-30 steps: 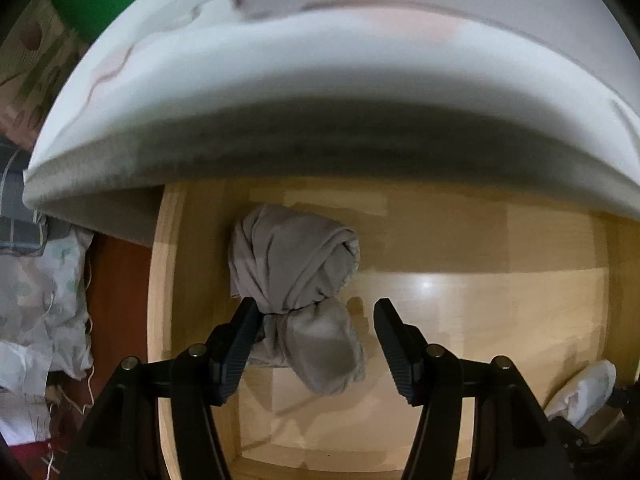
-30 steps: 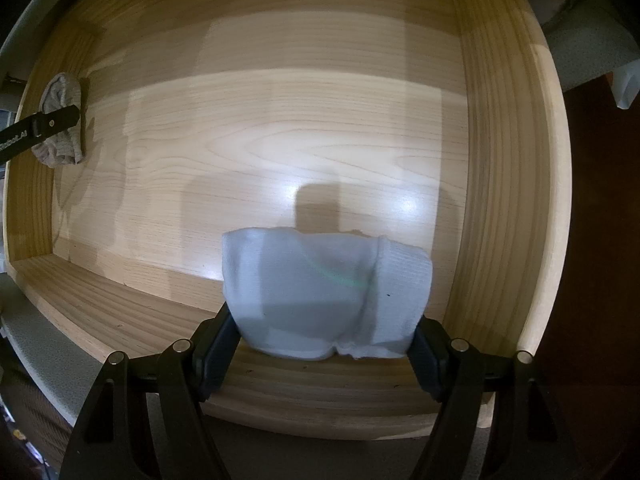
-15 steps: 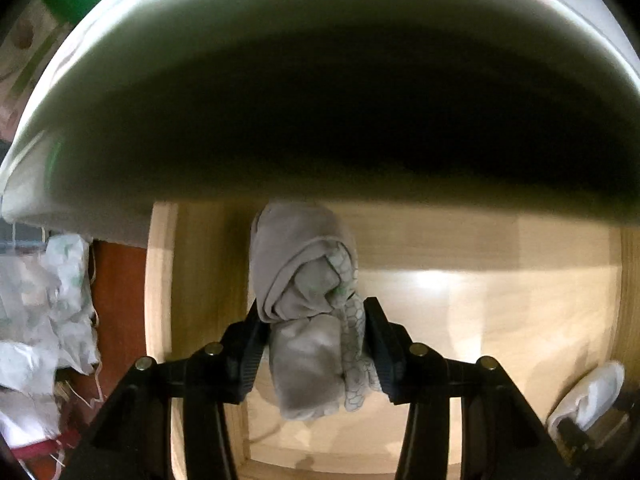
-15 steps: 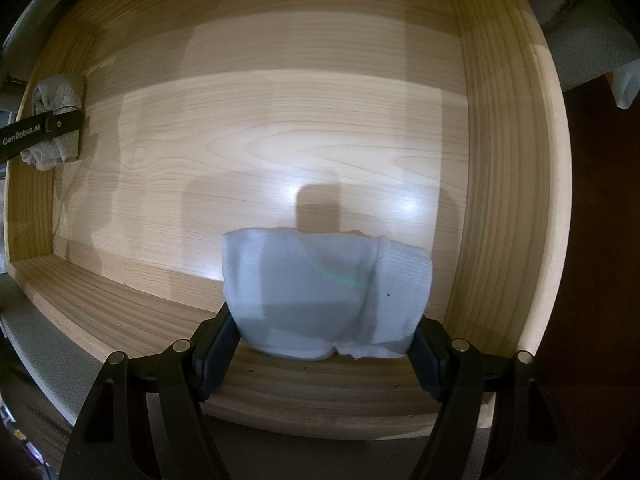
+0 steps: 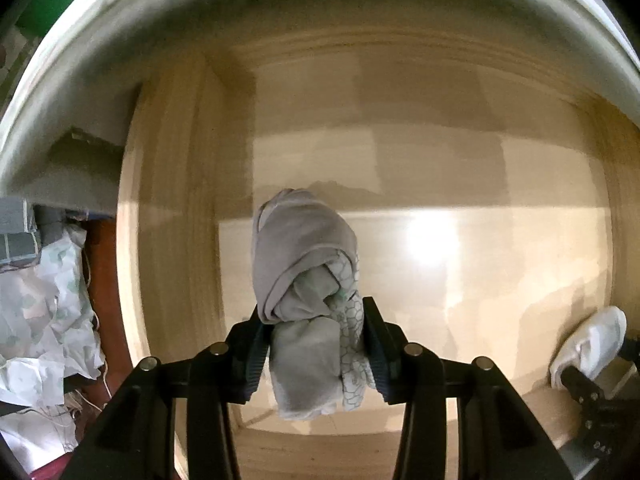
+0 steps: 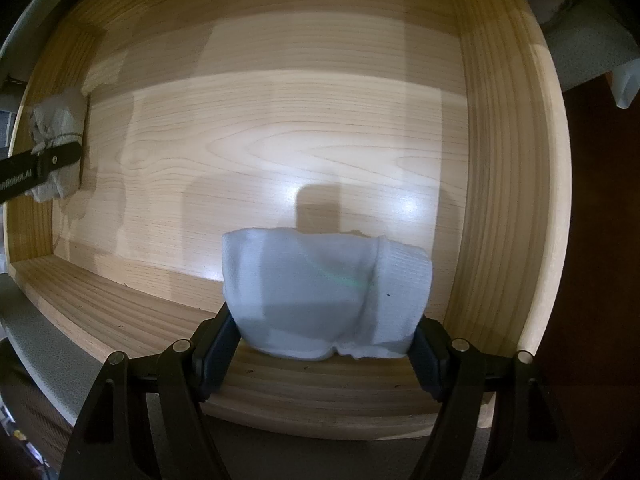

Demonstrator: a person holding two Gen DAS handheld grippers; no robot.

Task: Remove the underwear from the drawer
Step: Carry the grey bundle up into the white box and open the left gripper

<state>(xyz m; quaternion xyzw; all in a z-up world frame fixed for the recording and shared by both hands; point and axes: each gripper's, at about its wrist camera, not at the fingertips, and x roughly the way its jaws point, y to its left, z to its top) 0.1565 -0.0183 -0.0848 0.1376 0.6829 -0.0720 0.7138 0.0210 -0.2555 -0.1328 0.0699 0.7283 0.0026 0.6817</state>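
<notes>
Left wrist view: the left gripper [image 5: 314,344] pinches a rolled grey bundle of underwear [image 5: 306,276], with one finger pressed against each side of its lower part. The bundle's long axis runs forward along the fingers, its far end projecting past the tips over the wooden drawer [image 5: 172,200]. It appears to hang above the drawer floor, not rest on it. At the far right, a white piece of underwear [image 5: 592,340] shows in the other tool. Crumpled patterned fabric [image 5: 44,300] lies outside the drawer to the left.

Compared with the frame one second earlier, the fingers were spread on either side of the bundle; they are now closed on it. The pale cabinet edge that filled the upper view has given way to the drawer interior, so the tool has tilted or moved.

Right wrist view: the right gripper [image 6: 324,344] grips the folded white underwear [image 6: 324,292] between widely set fingers, at the near right corner of the drawer [image 6: 500,160], over its near wall. The fold's long axis lies across the fingers. At the far left, the grey bundle [image 6: 56,120] sits in the left tool. This view is unchanged from the earlier frames, except that the grey bundle sits a little differently.

The coming move turns on clearance: each piece lies inside the drawer walls, so each must travel upward and toward the near side. Judged from position, the right piece is nearer the exit.
</notes>
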